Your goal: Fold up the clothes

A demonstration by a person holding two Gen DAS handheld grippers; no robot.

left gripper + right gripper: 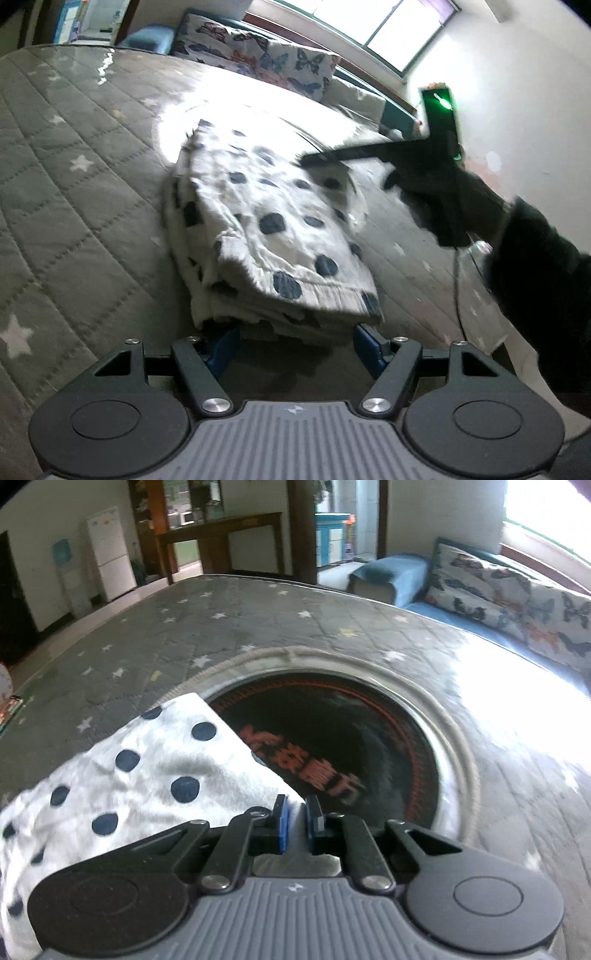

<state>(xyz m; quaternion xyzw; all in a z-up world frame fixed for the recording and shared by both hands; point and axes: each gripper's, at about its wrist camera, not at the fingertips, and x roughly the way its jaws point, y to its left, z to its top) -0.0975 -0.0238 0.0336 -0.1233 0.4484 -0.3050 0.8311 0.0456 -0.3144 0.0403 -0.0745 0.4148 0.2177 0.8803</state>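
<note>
Just ahead of left claw [295,341]: garment [273,229].

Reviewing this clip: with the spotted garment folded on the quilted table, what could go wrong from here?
The right tool looks shut on just a corner of the spotted garment; lifting may peel the stacked layers apart. The left tool is open at the near hem, holding nothing, so that end could slide. A dragged corner could drop into the table's round black inset.

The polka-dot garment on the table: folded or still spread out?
Folded. In the left wrist view the polka-dot garment lies as a compact bundle, with several stacked layers showing along its near edge.
</note>
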